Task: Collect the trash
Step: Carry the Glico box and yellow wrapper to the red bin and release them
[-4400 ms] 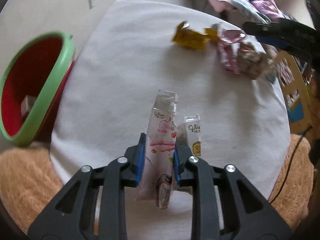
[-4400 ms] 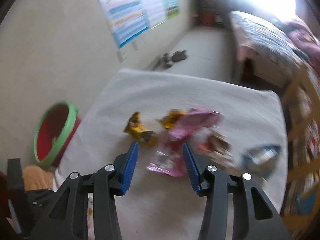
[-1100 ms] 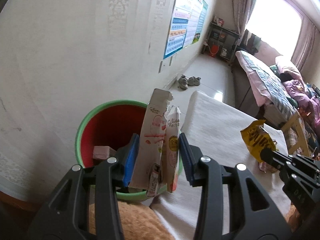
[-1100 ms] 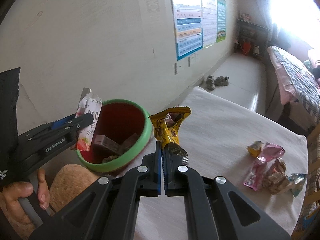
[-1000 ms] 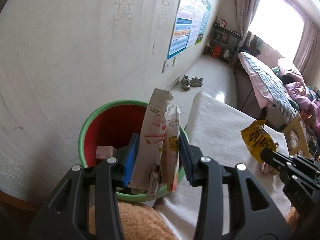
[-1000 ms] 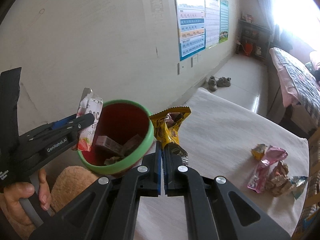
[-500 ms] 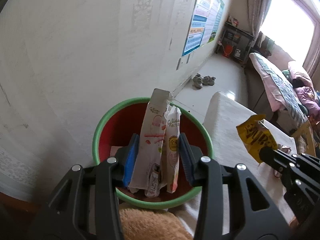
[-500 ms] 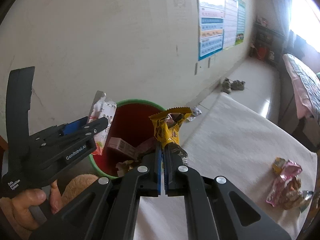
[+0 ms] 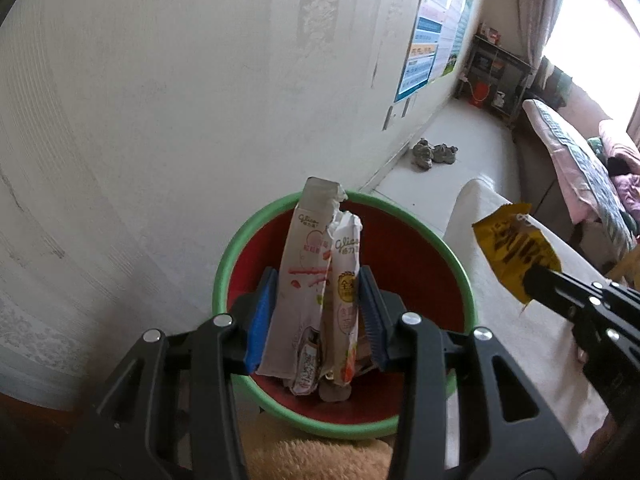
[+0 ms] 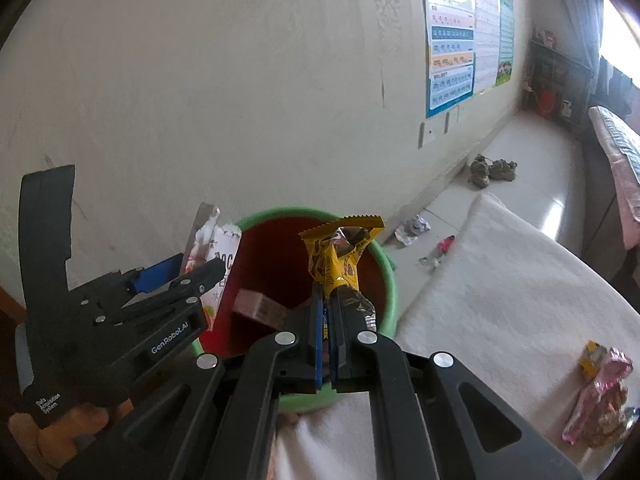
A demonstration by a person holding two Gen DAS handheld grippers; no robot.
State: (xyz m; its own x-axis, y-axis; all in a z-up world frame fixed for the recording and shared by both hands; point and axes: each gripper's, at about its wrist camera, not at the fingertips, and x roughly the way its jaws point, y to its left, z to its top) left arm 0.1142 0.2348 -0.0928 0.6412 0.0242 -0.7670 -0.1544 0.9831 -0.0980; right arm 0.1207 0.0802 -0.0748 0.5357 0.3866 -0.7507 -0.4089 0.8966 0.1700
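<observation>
A red bin with a green rim [image 9: 460,268] [image 10: 386,272] stands on the floor by the wall, beside the white-covered table [image 9: 516,344] [image 10: 500,292]. My left gripper [image 9: 316,316] [image 10: 188,272] holds two white Glico snack wrappers [image 9: 308,280] [image 10: 218,256] upright over the bin's mouth. My right gripper [image 10: 329,320] [image 9: 536,276] is shut on a yellow snack wrapper [image 10: 336,256] [image 9: 516,248] above the bin's right side. A brown box [image 10: 258,308] and scraps lie inside the bin.
Several wrappers, pink and yellow [image 10: 600,384], lie on the table at the far right. Scraps of litter [image 10: 412,226] and shoes [image 10: 490,170] are on the floor by the wall. A tan fuzzy rug [image 9: 316,460] lies under the bin's near side.
Both grippers have moved left and forward, from over the table edge to over the bin. Each still holds its wrappers.
</observation>
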